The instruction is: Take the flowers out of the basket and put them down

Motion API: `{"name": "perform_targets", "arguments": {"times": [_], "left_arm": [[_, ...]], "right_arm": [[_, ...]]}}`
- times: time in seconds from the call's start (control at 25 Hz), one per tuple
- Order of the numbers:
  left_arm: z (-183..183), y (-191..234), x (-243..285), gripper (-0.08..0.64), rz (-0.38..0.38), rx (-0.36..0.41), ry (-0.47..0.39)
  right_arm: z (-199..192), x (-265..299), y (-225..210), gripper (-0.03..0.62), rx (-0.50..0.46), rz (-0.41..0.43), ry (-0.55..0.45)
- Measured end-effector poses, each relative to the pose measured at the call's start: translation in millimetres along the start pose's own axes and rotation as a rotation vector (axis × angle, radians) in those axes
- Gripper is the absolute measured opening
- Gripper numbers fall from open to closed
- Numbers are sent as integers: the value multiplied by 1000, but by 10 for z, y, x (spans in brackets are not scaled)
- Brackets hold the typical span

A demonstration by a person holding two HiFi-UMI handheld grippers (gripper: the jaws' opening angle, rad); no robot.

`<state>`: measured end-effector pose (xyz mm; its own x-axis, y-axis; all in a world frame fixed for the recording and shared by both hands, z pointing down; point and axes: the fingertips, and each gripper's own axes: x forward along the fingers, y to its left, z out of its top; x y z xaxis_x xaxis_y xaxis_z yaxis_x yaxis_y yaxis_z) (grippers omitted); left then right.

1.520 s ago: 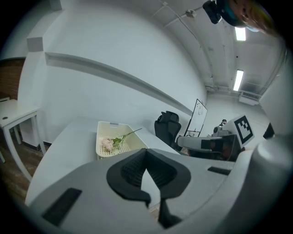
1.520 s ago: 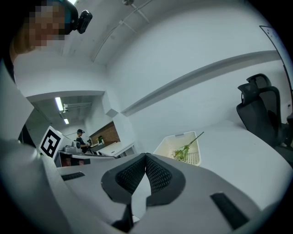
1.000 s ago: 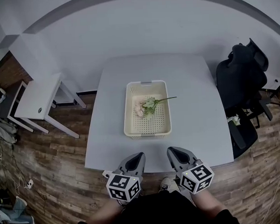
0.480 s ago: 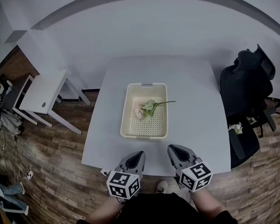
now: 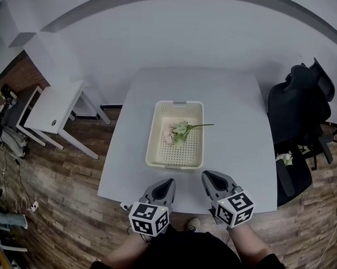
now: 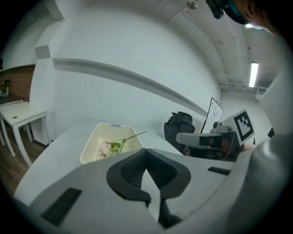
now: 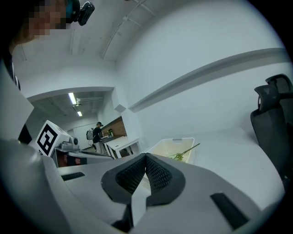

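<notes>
A cream perforated basket (image 5: 156,136) stands in the middle of the white table (image 5: 234,118). Inside it lies a flower (image 5: 176,131) with pale pink blooms, green leaves and a stem (image 5: 202,125) that sticks out over the right rim. The basket (image 6: 91,145) and flower (image 6: 112,145) show ahead in the left gripper view, and the basket (image 7: 162,149) also in the right gripper view. My left gripper (image 5: 168,184) and right gripper (image 5: 206,175) hover side by side at the table's near edge, short of the basket. Both are shut and hold nothing.
A small white side table (image 5: 53,111) stands on the wood floor to the left. A black office chair (image 5: 300,107) sits to the right of the table. A white wall runs behind the table. In the right gripper view a person (image 7: 97,131) stands far off by a counter.
Both grippers have crept slightly forward toward the table's near edge, and the head view has shifted a little. The basket and flower lie where they were.
</notes>
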<state>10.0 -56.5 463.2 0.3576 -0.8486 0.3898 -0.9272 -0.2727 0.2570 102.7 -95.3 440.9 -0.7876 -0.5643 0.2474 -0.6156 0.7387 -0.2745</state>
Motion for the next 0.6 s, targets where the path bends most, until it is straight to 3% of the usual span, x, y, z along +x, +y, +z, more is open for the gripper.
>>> {"name": "perform_targets", "arguments": {"times": [0.36,0.6], "left_arm": [[148,412,197,6,-78,22,34],[355,699,365,6,-142,51,42]], "right_arm": [[37,441,-63,23,14,-85,24],[129,807,-74,23,-60,-147,63]]}}
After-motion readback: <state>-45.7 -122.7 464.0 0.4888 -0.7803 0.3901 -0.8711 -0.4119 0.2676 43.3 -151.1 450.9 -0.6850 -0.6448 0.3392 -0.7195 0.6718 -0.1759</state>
